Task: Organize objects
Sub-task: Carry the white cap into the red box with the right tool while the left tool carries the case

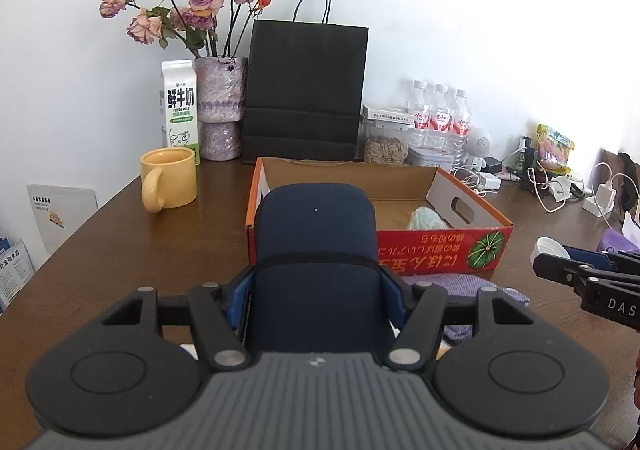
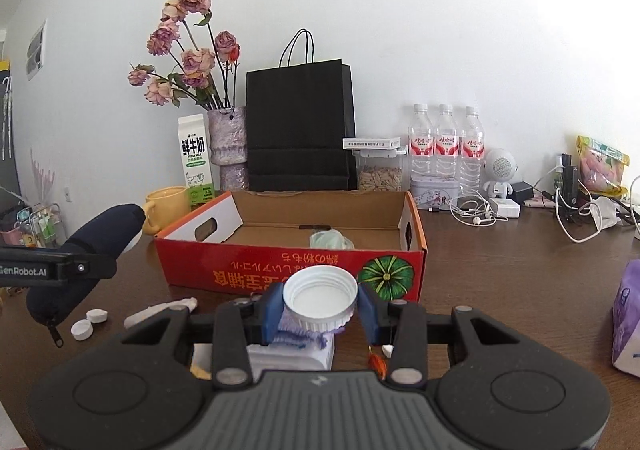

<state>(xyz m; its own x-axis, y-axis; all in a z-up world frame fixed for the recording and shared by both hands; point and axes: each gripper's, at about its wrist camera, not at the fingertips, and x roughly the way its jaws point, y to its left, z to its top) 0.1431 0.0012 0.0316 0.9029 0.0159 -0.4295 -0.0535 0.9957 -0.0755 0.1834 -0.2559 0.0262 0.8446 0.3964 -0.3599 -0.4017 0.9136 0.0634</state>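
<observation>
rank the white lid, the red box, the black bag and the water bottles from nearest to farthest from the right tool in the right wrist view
1. White lid: gripped in the right tool itself.
2. Red box: on the table just beyond the lid.
3. Black bag: upright behind the box, against the wall.
4. Water bottles: back right by the wall; too close to the bag's depth to call firmly.

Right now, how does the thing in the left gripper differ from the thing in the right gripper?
The left gripper is shut on a dark blue pouch, soft, long, with a zipper. The right gripper is shut on a white cap, hard, round, much smaller, open side up. Both are held in front of the red box.
</observation>
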